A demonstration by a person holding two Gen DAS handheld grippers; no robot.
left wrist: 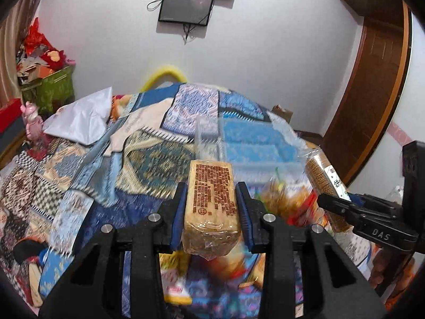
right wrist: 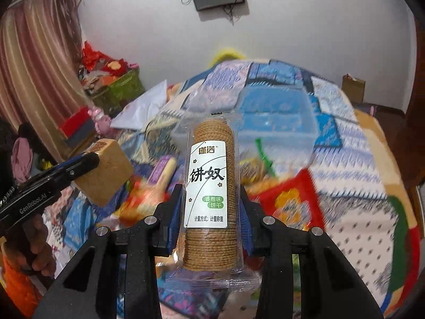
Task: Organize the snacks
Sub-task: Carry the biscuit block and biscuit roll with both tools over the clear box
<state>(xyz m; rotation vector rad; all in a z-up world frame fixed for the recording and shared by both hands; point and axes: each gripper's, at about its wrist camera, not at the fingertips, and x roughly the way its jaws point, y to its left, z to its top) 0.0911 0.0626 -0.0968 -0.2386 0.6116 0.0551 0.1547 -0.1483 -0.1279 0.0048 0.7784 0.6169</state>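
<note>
A: Left claw (left wrist: 211, 210) first. What is it doing?
B: It is clamping a square biscuit pack (left wrist: 211, 207), pads pressing on both sides, pack standing upright and lifted off the bed (left wrist: 148, 164). Brown print is facing the camera.
A: Seen from the other side too?
B: Yes, in the right wrist view the same biscuit pack (right wrist: 106, 172) is sticking out of the left claw (right wrist: 87, 162) at far left, tilted, above the snack pile (right wrist: 148, 199).
A: What is lying under it?
B: Loose snacks (left wrist: 281, 199) are lying on the patterned blanket (left wrist: 79, 180), all blurred, so I am not naming them. A clear plastic box (left wrist: 239, 143) is sitting behind them on the bed.
A: Middle of the right view?
B: The right claw (right wrist: 211, 212) is gripping a round cracker tube (right wrist: 209, 194), narrow hold, both pads touching the wrapper. The tube is standing upright with a white label facing the camera, raised over the snacks.
A: And the box there?
B: The clear plastic box (right wrist: 276, 122) is showing just behind the tube, on the bed (right wrist: 358, 186).
A: Far right of the left view?
B: The right claw (left wrist: 334, 202) is coming in from the edge, holding the cracker tube (left wrist: 324, 175) tilted, beside the snack pile.
</note>
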